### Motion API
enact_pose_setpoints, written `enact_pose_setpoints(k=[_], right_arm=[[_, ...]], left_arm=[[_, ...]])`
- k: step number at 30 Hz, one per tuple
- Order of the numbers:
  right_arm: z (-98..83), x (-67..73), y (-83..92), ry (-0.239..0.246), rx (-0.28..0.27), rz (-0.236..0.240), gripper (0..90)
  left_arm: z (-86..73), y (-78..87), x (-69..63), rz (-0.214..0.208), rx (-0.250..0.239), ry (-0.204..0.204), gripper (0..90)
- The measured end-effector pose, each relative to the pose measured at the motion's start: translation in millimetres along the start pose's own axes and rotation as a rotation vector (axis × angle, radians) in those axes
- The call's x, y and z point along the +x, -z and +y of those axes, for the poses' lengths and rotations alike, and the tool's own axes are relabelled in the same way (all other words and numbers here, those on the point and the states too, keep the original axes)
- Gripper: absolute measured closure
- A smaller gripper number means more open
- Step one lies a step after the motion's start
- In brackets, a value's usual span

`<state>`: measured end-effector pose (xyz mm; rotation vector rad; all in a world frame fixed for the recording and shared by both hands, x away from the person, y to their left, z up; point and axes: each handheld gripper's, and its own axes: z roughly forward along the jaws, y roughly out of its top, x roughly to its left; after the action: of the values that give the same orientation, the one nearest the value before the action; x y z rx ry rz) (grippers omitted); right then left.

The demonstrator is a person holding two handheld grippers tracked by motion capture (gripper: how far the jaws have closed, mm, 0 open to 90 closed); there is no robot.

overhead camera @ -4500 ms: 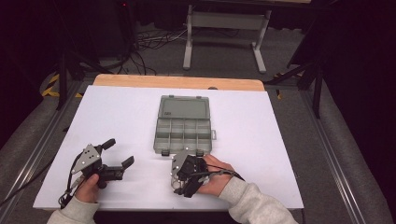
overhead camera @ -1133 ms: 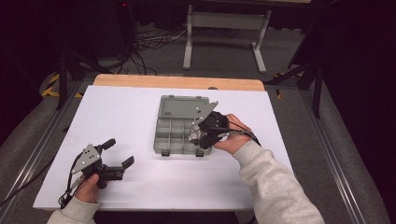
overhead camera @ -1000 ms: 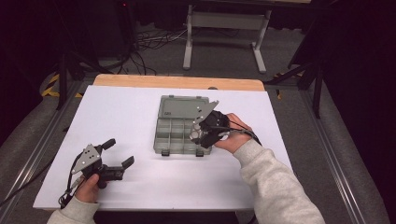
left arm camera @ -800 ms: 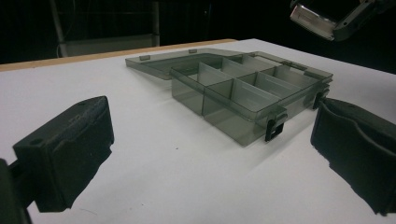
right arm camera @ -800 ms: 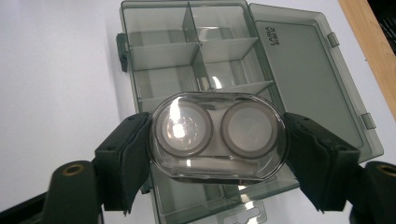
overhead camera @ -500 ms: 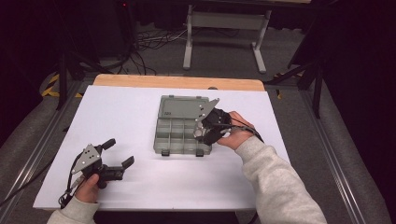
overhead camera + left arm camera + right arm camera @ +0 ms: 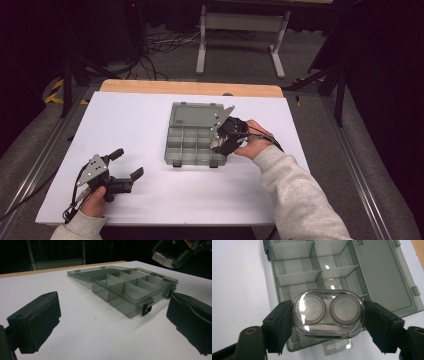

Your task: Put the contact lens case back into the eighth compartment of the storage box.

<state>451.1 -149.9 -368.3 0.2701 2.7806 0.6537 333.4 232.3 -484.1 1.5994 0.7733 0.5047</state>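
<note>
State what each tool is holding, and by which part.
The right tool clamps a clear oval plastic case with two round wells by its two short ends, above the open grey compartment box. The left tool holds nothing.

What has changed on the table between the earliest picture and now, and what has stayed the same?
The right gripper travelled from the near edge of the table up to the right side of the open compartment box, where it holds a clear two-disc blister pack above the compartments. The left gripper stayed near the table's front left with its jaws open. The box has not moved and its lid lies flat.
</note>
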Motion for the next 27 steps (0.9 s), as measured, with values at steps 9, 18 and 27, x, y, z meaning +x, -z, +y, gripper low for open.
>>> enact_pose_setpoints(k=[9, 18, 27], right_arm=[[-3.2, -2.8, -7.2, 0.017, 0.029, 0.026, 26.5], [-7.4, -4.5, -12.2, 0.030, 0.057, 0.061, 26.5], [-9.6, -4.7, -16.6, 0.035, 0.080, 0.076, 26.5]], left_arm=[[0.0, 0.0, -0.1, 0.000, 0.000, 0.000, 0.2], [0.0, 0.0, -0.1, -0.001, 0.000, 0.000, 0.2], [0.0, 0.0, 0.0, -0.002, 0.000, -0.001, 0.2]])
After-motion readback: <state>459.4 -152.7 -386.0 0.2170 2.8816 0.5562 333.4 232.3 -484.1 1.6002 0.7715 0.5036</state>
